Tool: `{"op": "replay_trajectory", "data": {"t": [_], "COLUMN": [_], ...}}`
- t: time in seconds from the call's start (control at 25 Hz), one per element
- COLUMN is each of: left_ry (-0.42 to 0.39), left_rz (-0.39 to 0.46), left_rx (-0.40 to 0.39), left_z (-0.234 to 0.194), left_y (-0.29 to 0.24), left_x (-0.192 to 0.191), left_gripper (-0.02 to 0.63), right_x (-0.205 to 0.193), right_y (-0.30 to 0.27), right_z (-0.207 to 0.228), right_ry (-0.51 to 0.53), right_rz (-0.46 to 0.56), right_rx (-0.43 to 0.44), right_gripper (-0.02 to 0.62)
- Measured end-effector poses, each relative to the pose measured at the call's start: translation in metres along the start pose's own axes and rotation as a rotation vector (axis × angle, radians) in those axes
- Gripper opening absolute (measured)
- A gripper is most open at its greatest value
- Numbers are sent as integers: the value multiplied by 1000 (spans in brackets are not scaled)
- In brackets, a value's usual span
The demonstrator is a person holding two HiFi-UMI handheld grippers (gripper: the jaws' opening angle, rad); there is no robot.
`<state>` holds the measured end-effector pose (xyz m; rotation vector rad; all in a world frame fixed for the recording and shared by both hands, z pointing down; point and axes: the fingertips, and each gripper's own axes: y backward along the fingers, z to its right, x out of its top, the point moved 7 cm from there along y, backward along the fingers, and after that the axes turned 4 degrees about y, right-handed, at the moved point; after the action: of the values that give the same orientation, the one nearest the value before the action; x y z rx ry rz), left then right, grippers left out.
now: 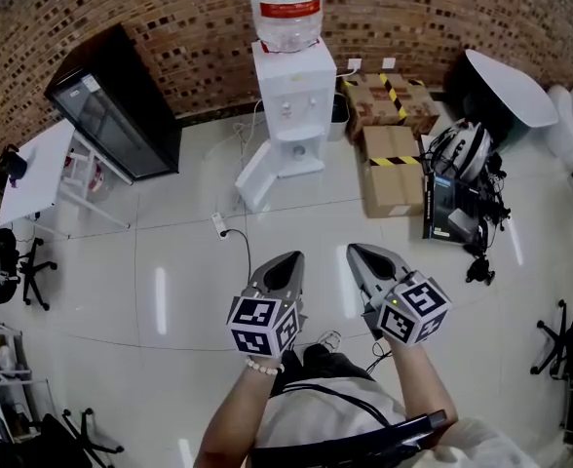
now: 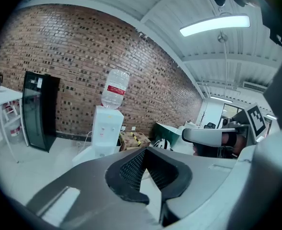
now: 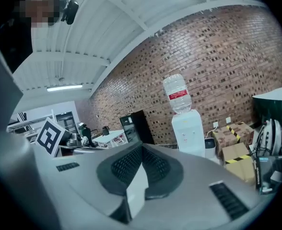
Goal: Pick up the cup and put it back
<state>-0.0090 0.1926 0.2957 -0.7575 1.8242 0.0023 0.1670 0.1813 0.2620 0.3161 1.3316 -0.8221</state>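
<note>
I haven't started on the cup: my left tongs and right tongs are both pressed together with nothing between them, held side by side above the floor and aimed toward the dispenser. I can see no cup in any view. I'd judge the first job is to find it, perhaps near the dispenser, then walk up and part one pair of jaws before reaching. The floor is glossy pale tile with a cable trailing across it. A brick wall curves behind, with a black cabinet and white table on the left and boxes on the right
</note>
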Motion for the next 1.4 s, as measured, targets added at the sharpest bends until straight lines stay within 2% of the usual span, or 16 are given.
{"op": "replay_trajectory", "data": {"t": [0.36,0.68,0.8,1.12,1.4], "left_ry": [27,57,58,36,54], "left_rz": [-39,-66,-77,-96,-126], "left_rx": [-12,-2,-11,1,33], "left_z": [-26,-92,-119,-179,-229], "left_y": [-10,-36,-50,-95,-156], "left_x": [-8,0,3,9,-2], "left_gripper": [6,6,6,6,6], "right_x": [-8,-14,-22,-29,-70], "right_y": [-29,-91,-118,-180,-251], "right_z": [5,20,29,82,159], "right_ry": [-21,-50,-17,46,66], "right_rz": [-15,16,-7,-13,-59], "right_rx": [-26,-51,-82,-176,-215], "right_gripper": [14,15,15,17,16]}}
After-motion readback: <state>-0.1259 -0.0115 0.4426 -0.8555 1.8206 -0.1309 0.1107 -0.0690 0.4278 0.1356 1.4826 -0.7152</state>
